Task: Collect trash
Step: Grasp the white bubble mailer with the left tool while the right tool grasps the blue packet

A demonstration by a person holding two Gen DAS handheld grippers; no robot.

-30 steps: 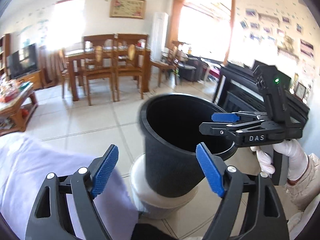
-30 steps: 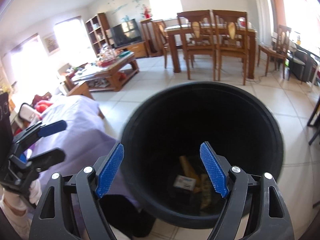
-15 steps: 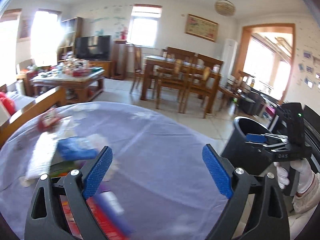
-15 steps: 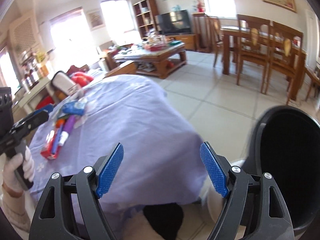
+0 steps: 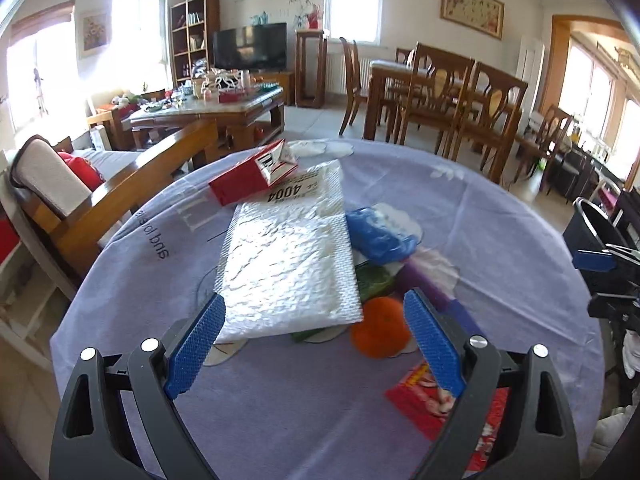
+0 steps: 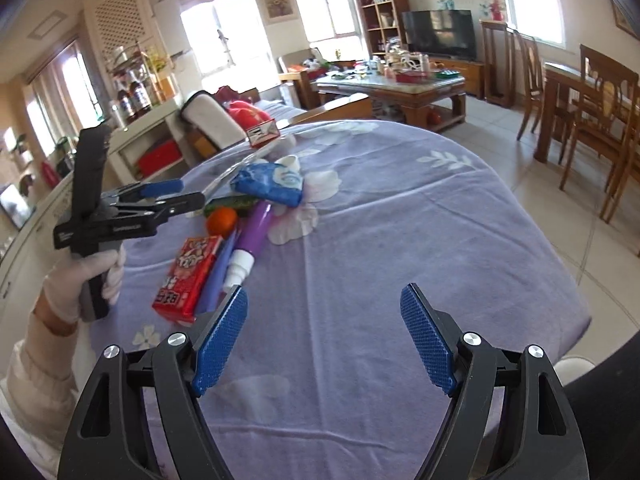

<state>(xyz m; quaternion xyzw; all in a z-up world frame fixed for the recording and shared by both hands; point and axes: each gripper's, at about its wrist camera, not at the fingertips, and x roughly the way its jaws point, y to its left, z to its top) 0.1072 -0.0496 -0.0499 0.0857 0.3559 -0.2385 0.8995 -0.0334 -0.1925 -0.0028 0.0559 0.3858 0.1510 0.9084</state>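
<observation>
Now both claws stand wide and empty: the left gripper [image 5: 312,344], whose jaws have just been opening with nothing between them, hovers over the near edge of the white bubble mailer [image 5: 286,256], and the right gripper [image 6: 324,340] hangs above bare purple tablecloth [image 6: 400,220]. The trash sits in a heap beyond: a blue packet [image 5: 380,234], an orange [image 5: 380,332], a purple tube [image 6: 256,228], a red snack pack [image 6: 188,276] and a red box [image 5: 252,176]. I would take the mailer first, pinching its near edge low, since it covers other pieces; the black bin [image 5: 596,236] waits at the table's right.
</observation>
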